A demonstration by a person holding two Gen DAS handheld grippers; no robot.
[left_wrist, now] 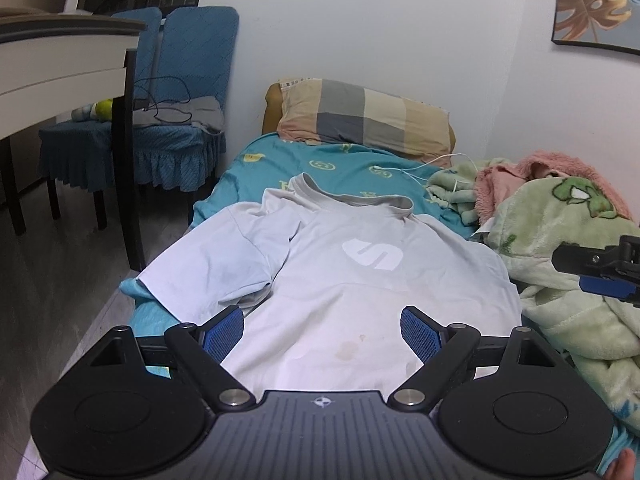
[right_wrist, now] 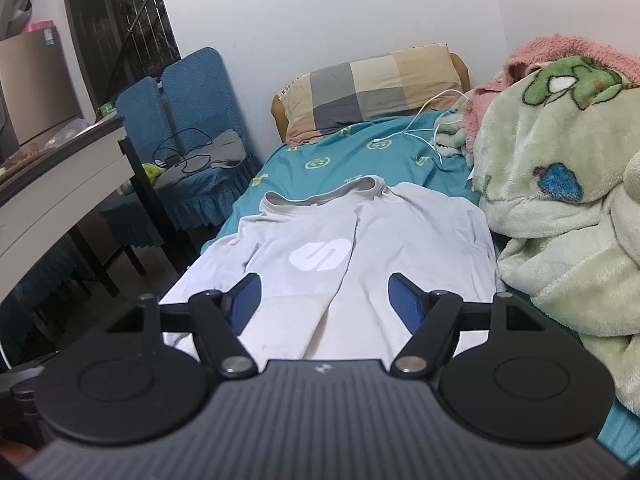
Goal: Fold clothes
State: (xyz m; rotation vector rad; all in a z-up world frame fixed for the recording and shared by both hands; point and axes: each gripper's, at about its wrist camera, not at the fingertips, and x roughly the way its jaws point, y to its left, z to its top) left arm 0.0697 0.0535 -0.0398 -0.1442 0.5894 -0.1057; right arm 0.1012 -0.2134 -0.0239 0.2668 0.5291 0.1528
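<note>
left wrist view: our left gripper (left_wrist: 322,330), jaws wide apart and empty, above the pale grey cotton t-shirt (left_wrist: 340,280) on the teal patterned bedsheet (left_wrist: 352,164); one side already folded over.

right wrist view: our right gripper (right_wrist: 325,300), equally wide and empty. we judge the other sleeve needs pinching next.

Each claw (left_wrist: 322,330) (right_wrist: 324,300) has black linkage arms on silver pivot screws, blue ribbed pads (left_wrist: 418,334), two round black discs and a ribbed grey body with a small emblem. Bare skin (left_wrist: 622,466) shows at the lower right of the left view.
</note>
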